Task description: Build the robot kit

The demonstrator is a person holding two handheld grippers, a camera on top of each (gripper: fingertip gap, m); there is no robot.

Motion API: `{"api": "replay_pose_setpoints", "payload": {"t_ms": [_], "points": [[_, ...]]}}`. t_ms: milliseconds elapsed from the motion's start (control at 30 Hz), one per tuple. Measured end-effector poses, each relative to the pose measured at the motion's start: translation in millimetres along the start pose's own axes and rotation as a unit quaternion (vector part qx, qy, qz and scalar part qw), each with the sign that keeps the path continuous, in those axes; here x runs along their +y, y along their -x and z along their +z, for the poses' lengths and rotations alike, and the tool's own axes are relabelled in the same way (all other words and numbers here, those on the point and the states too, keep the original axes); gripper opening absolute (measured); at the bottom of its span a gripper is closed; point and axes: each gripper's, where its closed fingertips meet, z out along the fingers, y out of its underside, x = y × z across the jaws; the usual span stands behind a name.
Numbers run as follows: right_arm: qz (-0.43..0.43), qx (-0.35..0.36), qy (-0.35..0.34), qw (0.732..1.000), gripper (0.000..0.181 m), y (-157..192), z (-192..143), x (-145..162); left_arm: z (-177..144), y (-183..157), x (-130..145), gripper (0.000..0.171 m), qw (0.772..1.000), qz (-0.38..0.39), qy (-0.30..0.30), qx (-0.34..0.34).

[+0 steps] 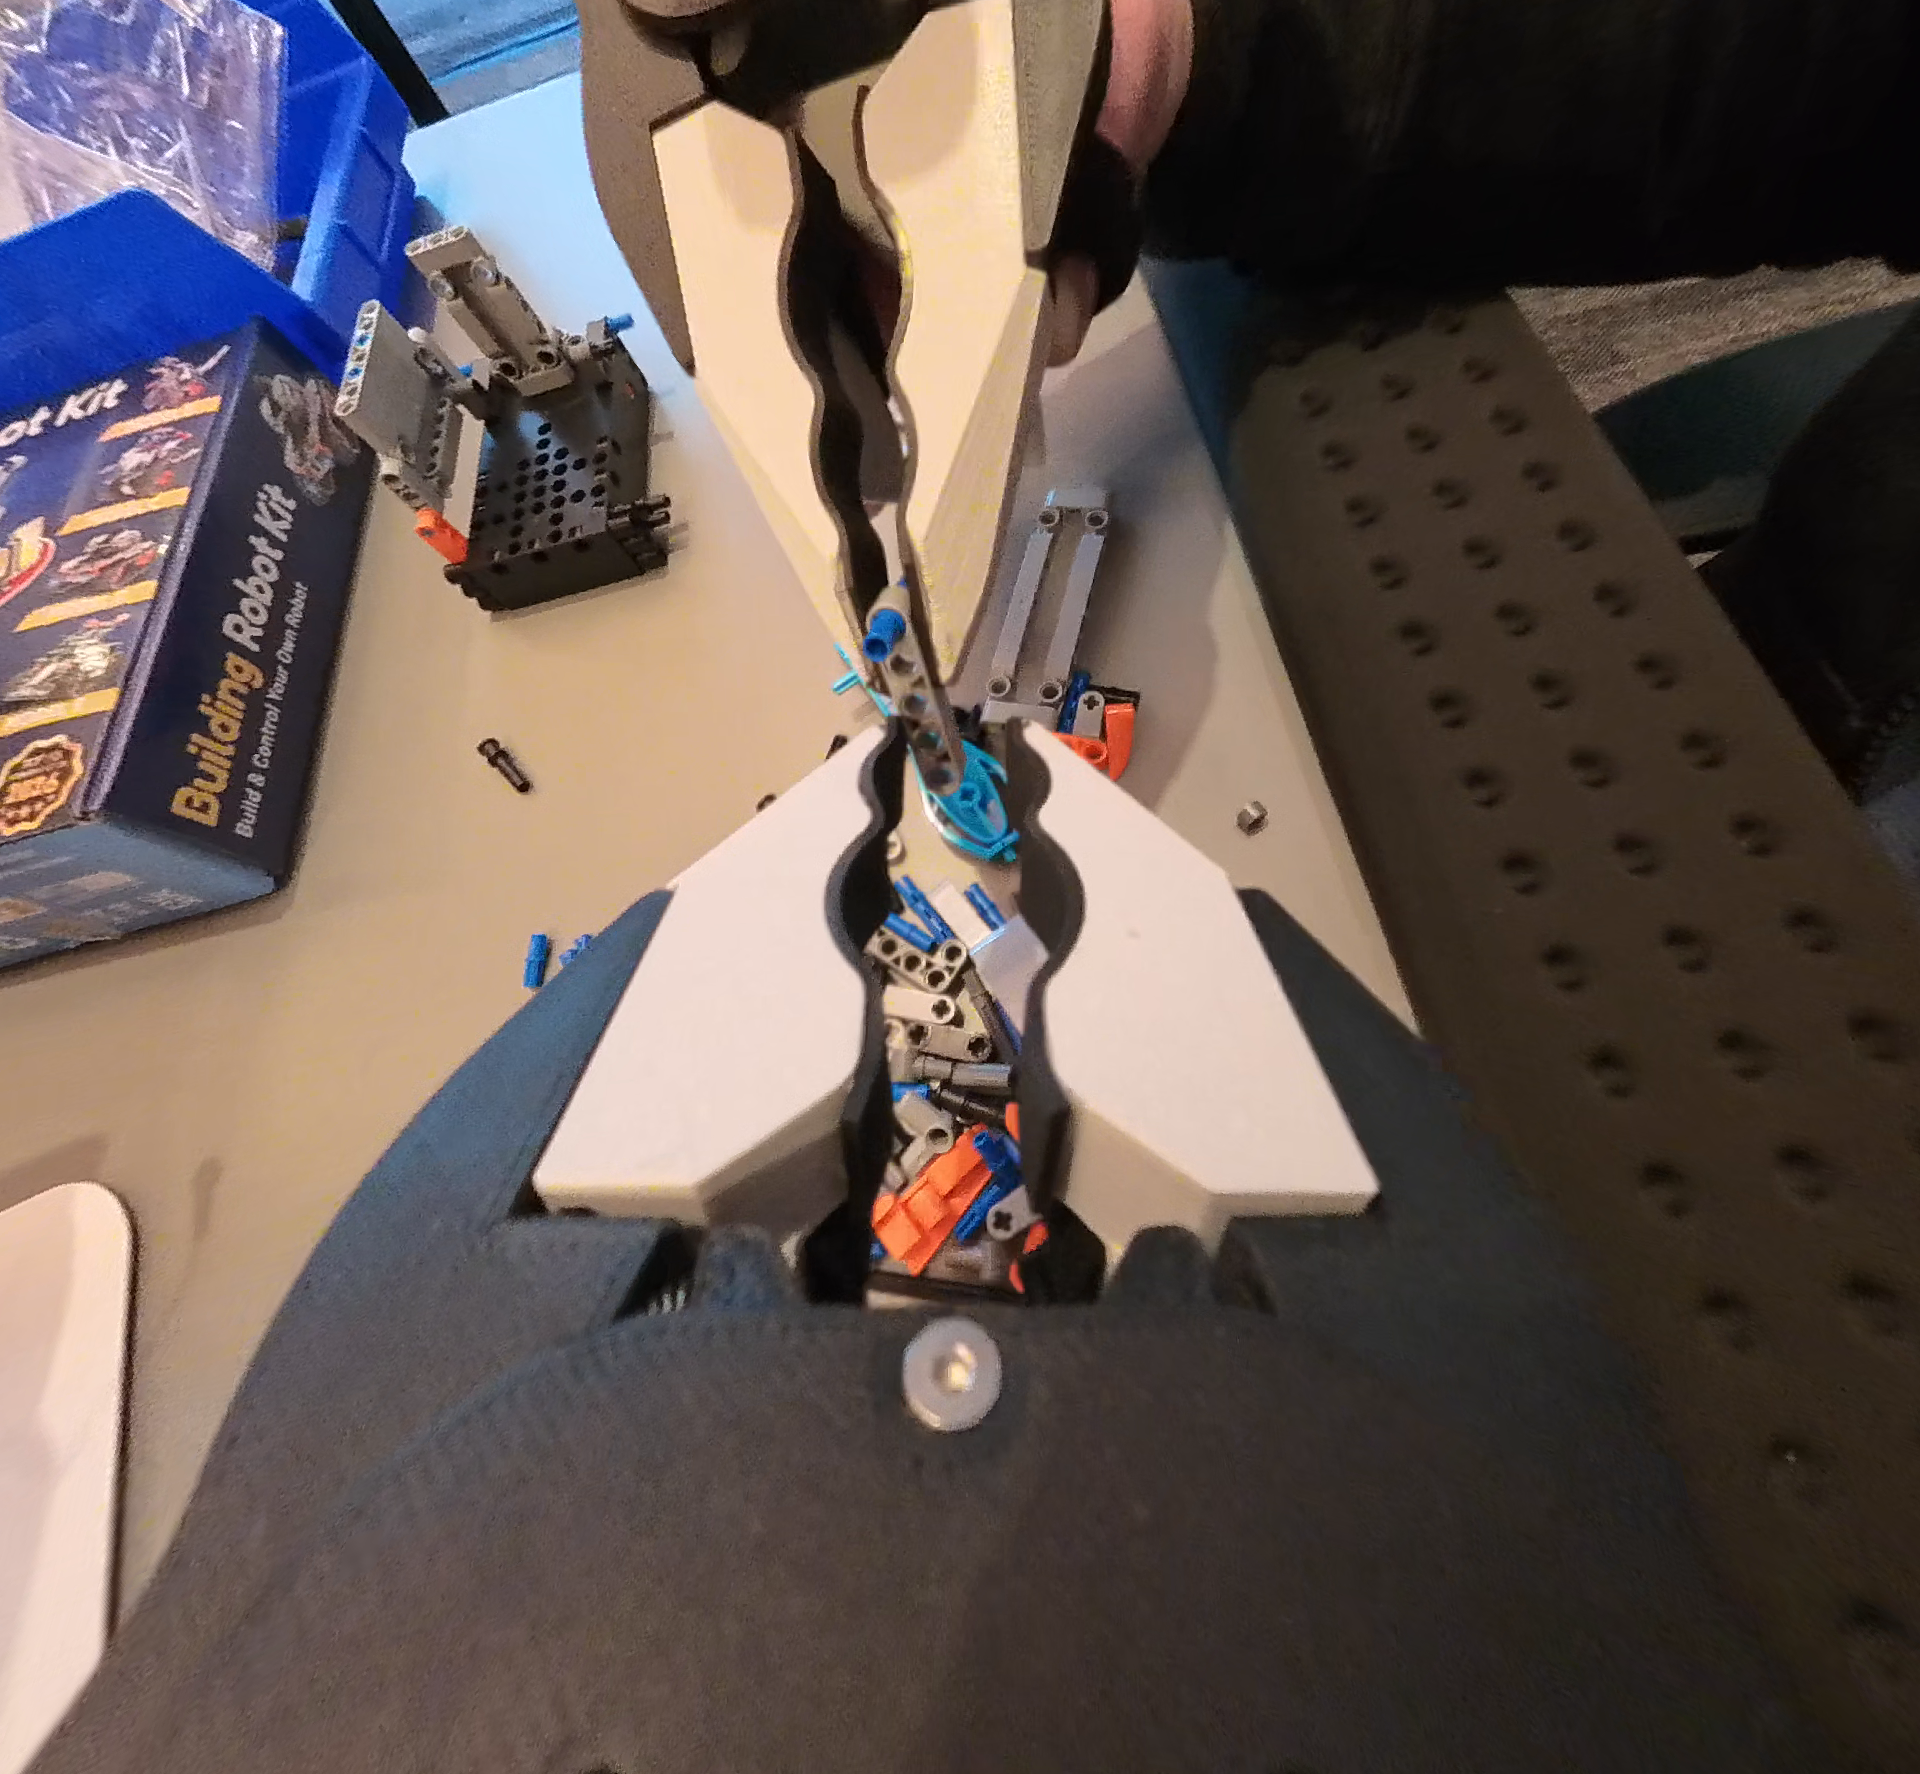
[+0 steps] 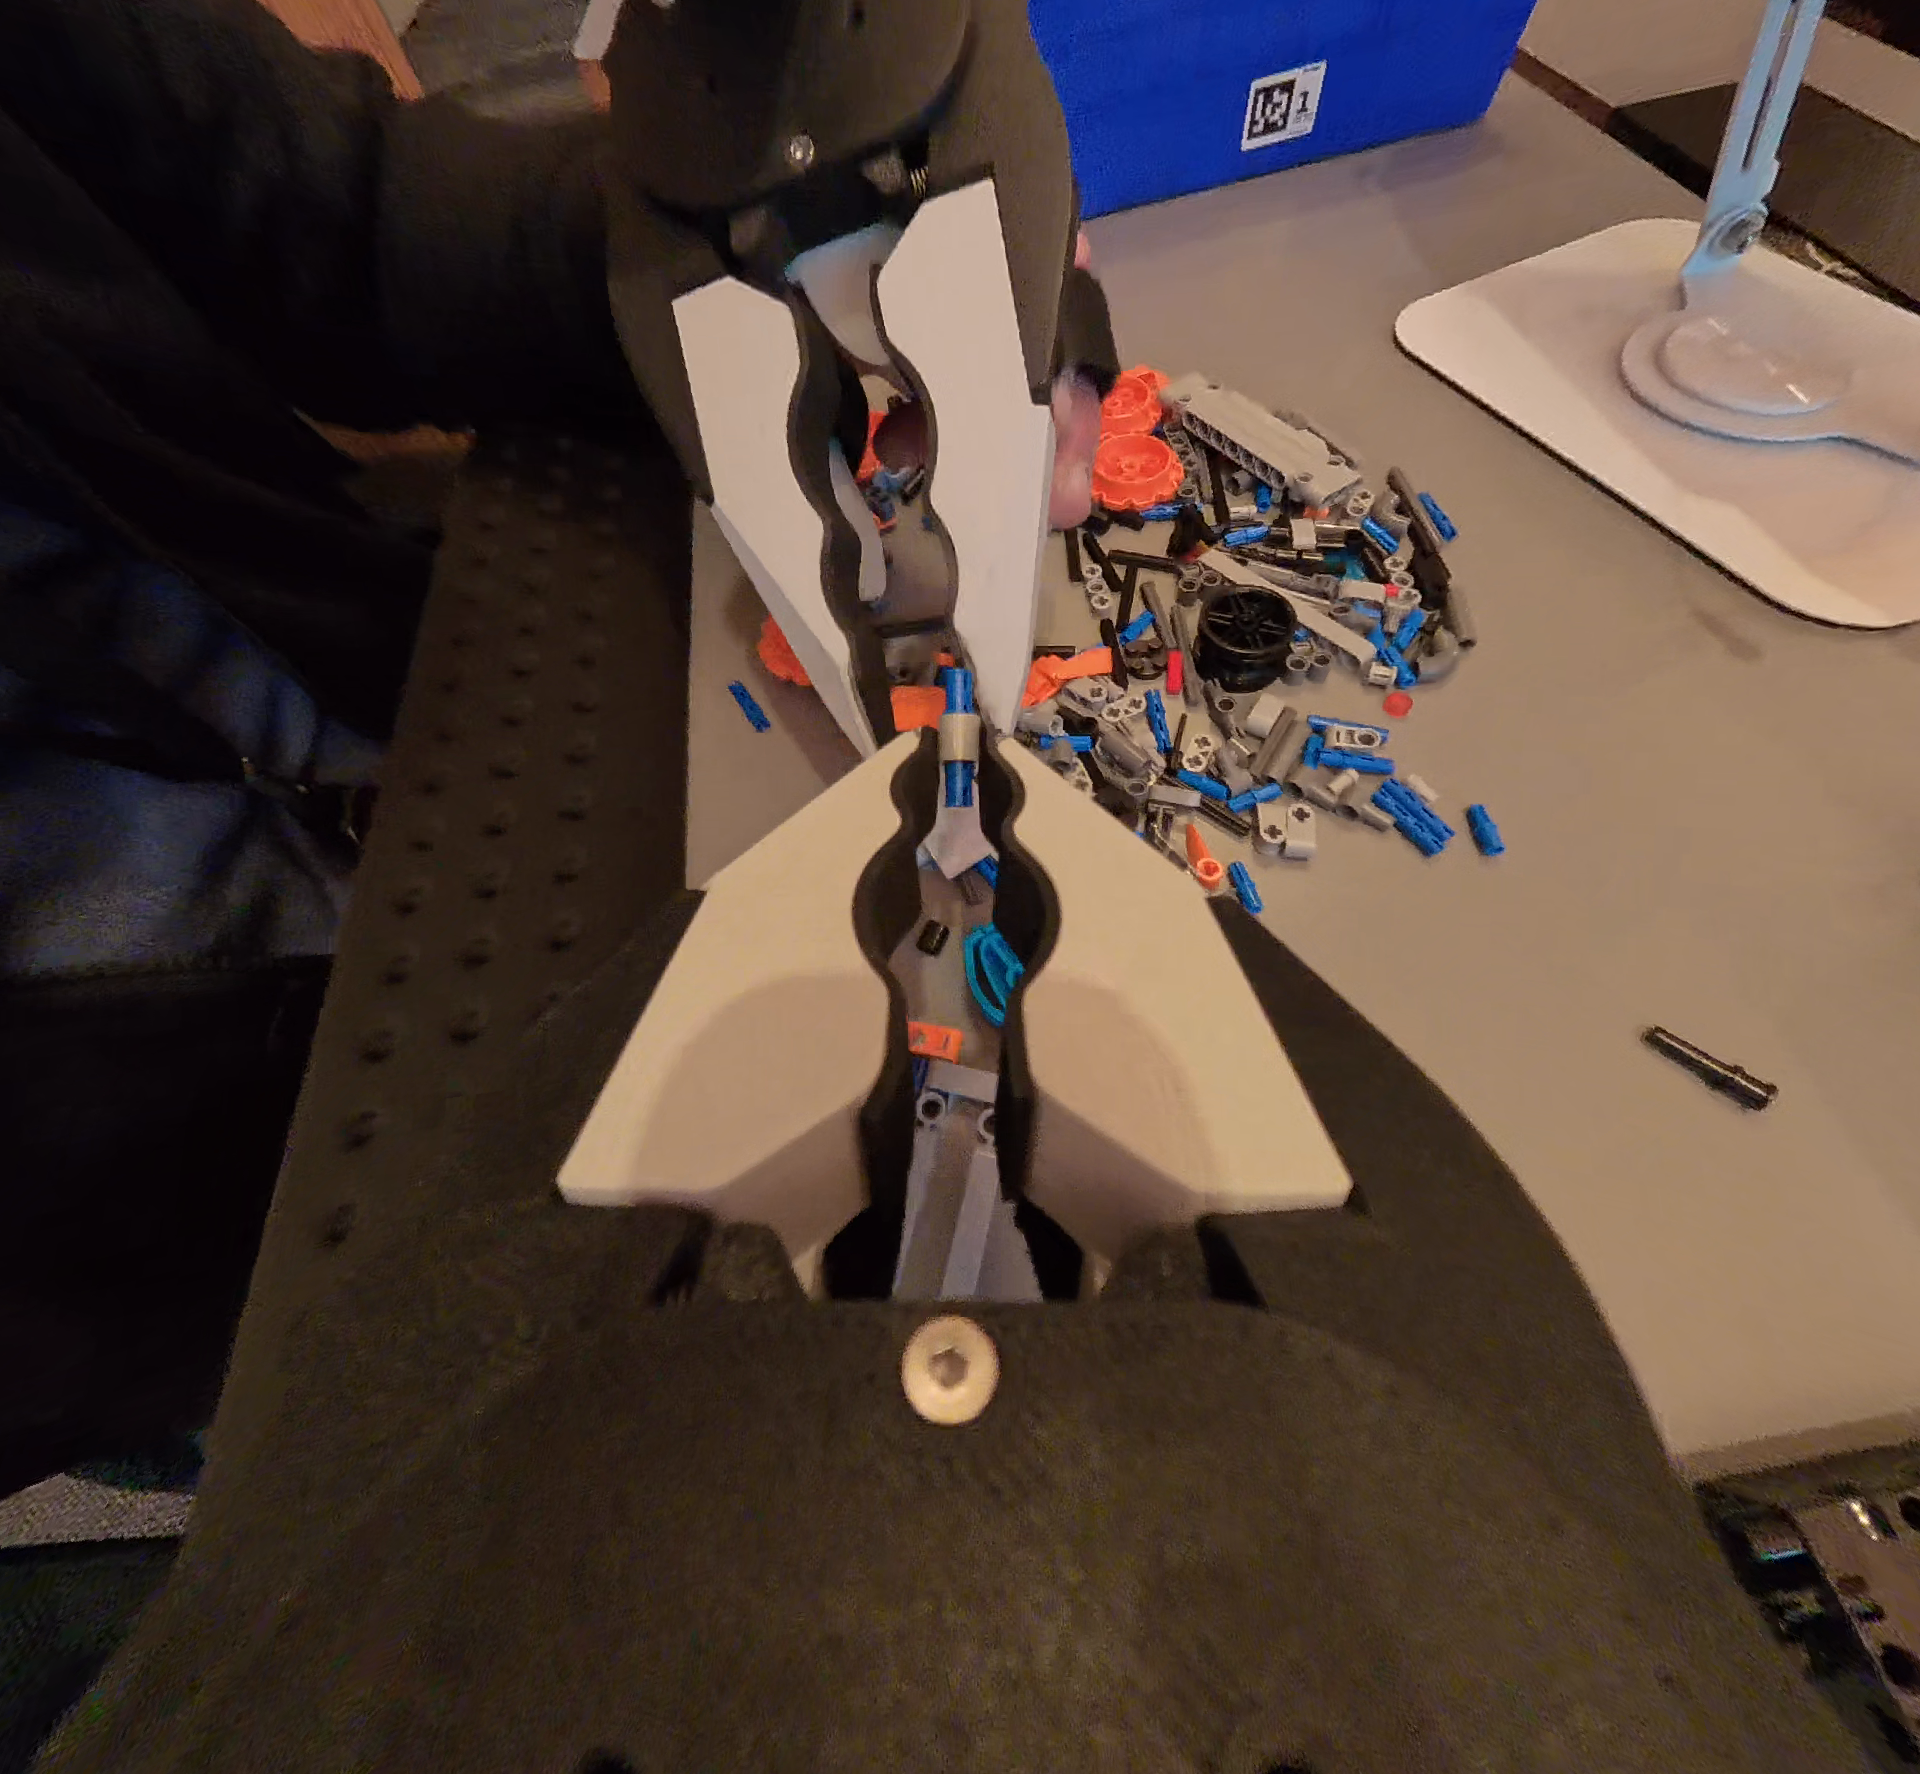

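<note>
Left wrist view: the left gripper meets the right gripper tip to tip above the grey table. A grey perforated beam carrying a blue pin hangs between them, clear of the table. The right tongs are pressed together on its far part. The left tongs sit narrowly apart on either side of its near end, and whether they touch it cannot be told. Build state: one partly built assembly, a black perforated base with grey beams on it, stands well apart to the left. Also counted here are one printed kit box, one black pin lying alone, one teal curved piece, one long grey frame and one small grey bush. Right wrist view: the beam sits in the right tongs' tips with the left tongs just beyond. Most parts are unassembled, in one pile beside the grippers. Clearly countable are two orange gear wheels and one black wheel. The blue pins and grey connectors are too many and too overlapped to count. One blue bin and one white lamp base stand behind.
</note>
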Motion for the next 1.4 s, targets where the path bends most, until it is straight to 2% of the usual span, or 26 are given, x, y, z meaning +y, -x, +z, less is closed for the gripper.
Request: {"api": "replay_pose_setpoints", "payload": {"t_ms": [100, 300, 433, 600, 733, 833, 1233, 1367, 1400], "points": [[0.004, -0.007, -0.025, 1.000, 0.005, 1.6, -0.4, -7.9, -0.8, 3.6, 1.2, 0.007, 1.000, -0.017, -0.006, 0.000], [0.014, 0.005, -0.068, 0.998, 0.004, -1.0, -0.9, -26.7, -7.8, 10.7, -4.6, 0.006, 0.999, -0.039, -0.028, -0.010], [0.027, 0.018, -0.109, 0.994, 0.004, -4.2, -3.5, -44.6, -16.8, 18.2, -16.6, 0.005, 0.994, -0.075, -0.077, -0.010], [0.057, 0.029, -0.202, 0.977, 0.006, -10.3, -7.7, -77.3, -37.6, 33.6, -36.8, 0.005, 0.979, -0.121, -0.165, -0.022], [0.062, 0.044, -0.224, 0.972, 0.012, -15.5, -9.1, -85.0, -49.5, 39.2, -46.1, 0.004, 0.968, -0.139, -0.206, -0.025], [0.055, 0.054, -0.213, 0.974, 0.005, -14.9, -6.0, -84.2, -50.8, 42.2, -45.8, 0.004, 0.968, -0.137, -0.206, -0.039], [0.087, 0.055, -0.189, 0.977, 0.004, -1.1, -15.0, -75.6, -42.6, 24.4, -52.9, 0.005, 0.965, -0.150, -0.212, 0.022], [0.112, 0.061, -0.165, 0.978, 0.004, 9.0, -30.3, -65.9, -40.4, 20.6, -52.5, 0.018, 0.969, -0.144, -0.199, 0.026], [0.117, 0.060, -0.149, 0.980, 0.004, 14.3, -35.4, -61.3, -41.3, 22.6, -50.9, 0.017, 0.971, -0.141, -0.194, 0.018]]}}
